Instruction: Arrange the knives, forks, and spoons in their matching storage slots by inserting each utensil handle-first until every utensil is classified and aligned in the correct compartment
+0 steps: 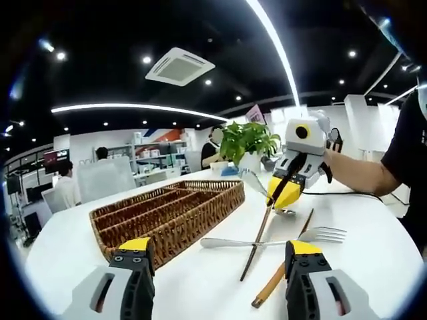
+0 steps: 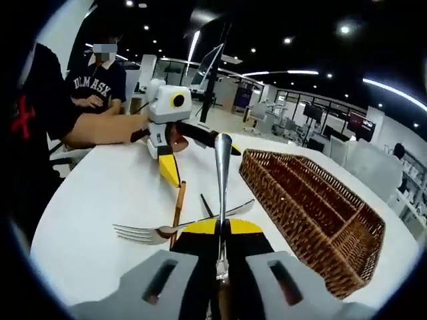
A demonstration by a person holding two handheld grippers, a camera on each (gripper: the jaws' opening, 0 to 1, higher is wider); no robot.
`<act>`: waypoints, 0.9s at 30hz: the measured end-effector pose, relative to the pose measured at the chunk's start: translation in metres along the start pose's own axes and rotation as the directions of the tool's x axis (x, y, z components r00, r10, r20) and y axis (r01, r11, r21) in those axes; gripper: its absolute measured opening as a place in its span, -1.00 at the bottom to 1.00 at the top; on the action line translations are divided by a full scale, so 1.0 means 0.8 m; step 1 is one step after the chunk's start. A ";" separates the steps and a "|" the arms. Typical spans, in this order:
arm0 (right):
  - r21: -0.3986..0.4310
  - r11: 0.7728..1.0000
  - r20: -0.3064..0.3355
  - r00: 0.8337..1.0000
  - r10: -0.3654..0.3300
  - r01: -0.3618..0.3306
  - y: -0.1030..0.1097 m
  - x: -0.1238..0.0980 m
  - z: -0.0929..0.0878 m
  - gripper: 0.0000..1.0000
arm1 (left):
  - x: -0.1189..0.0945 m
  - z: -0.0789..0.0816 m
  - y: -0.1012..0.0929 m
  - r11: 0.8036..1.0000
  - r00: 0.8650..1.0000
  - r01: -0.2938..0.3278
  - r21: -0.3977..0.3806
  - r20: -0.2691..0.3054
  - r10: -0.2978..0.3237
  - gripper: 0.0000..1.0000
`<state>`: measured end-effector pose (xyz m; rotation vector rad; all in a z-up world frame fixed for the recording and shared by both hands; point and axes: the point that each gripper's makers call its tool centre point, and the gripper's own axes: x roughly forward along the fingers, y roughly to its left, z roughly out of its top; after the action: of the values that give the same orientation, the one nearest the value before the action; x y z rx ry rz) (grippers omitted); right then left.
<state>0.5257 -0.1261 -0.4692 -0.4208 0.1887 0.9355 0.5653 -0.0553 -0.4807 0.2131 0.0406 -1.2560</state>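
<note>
Left gripper view: my left gripper (image 1: 220,267) released, jaws apart, near the brown woven wicker tray (image 1: 170,213); silver metal fork (image 1: 273,238) lies right of tray; right gripper view: my right gripper (image 2: 222,233) clamps a silver spoon (image 2: 222,175) left of tray (image 2: 313,207).

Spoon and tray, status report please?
Right gripper shut on spoon, lifted off table. Left gripper open, holding nothing. Fork on table; wicker tray has nothing in it. Nothing blocking it.

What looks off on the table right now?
The fork and a wooden-handled utensil lie crossed on the white table instead of in the wicker tray. The right gripper holds a spoon bowl-forward.
</note>
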 end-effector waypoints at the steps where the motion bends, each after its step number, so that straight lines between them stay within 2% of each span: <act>1: 0.002 1.000 0.012 1.000 0.002 -0.002 -0.003 -0.001 0.003 -0.95 | 0.000 0.000 0.000 1.000 1.000 0.000 0.001 0.000 0.000 0.68; 4: 0.007 1.000 0.083 0.997 0.004 -0.004 0.001 -0.004 0.022 -0.95 | 0.002 0.003 -0.005 1.000 1.000 0.013 -0.009 0.012 -0.013 0.67; 7: -0.005 1.000 0.111 0.994 -0.001 0.002 0.005 -0.006 0.033 -0.95 | 0.005 0.009 -0.012 0.999 0.999 0.032 -0.016 0.031 -0.031 0.64; 10: -0.007 1.000 0.132 0.991 0.001 0.000 0.008 -0.008 0.040 -0.95 | 0.012 0.020 -0.026 0.996 0.996 0.070 -0.052 0.064 -0.067 0.61; 13: 0.002 1.000 0.180 0.984 0.004 -0.005 0.010 -0.011 0.053 -0.96 | 0.024 0.038 -0.047 0.986 0.986 0.130 -0.101 0.113 -0.119 0.57; 14: 0.004 1.000 0.190 0.982 0.006 -0.007 0.011 -0.012 0.056 -0.96 | 0.027 0.040 -0.051 0.986 0.986 0.137 -0.092 0.109 -0.127 0.54; 16: 0.014 1.000 0.221 0.975 0.014 -0.018 0.013 -0.013 0.064 -0.96 | 0.039 0.043 -0.060 0.990 0.988 0.140 -0.035 0.067 -0.137 0.41; 17: 0.025 0.999 0.256 0.966 0.032 -0.040 0.019 -0.014 0.072 -0.96 | 0.045 0.046 -0.066 0.989 0.987 0.149 -0.004 0.055 -0.148 0.31; 18: 0.028 0.999 0.263 0.964 0.038 -0.047 0.020 -0.014 0.074 -0.96 | 0.048 0.050 -0.072 0.987 0.985 0.160 -0.008 0.070 -0.159 0.19; 19: 0.028 0.998 0.272 0.961 0.047 -0.056 0.024 -0.013 0.076 -0.96 | 0.051 0.058 -0.082 0.980 0.976 0.197 -0.031 0.102 -0.193 0.14; 21: 0.022 0.998 0.275 0.960 0.058 -0.067 0.029 -0.011 0.079 -0.98 | 0.054 0.065 -0.093 0.971 0.966 0.230 -0.067 0.133 -0.220 0.05; 23: 0.014 0.997 0.284 0.956 0.070 -0.077 0.034 -0.008 0.081 -0.99 | 0.055 0.063 -0.095 0.972 0.967 0.229 -0.046 0.124 -0.222 -0.10; 27: 0.012 0.996 0.292 0.953 0.076 -0.084 0.038 -0.006 0.084 -0.99 | 0.053 0.062 -0.103 0.968 0.961 0.251 -0.022 0.122 -0.246 -0.62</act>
<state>0.4968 -0.0853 -0.4148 -0.2495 -0.0531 1.0624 0.4964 -0.1278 -0.4494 0.1026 -0.0125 -1.5155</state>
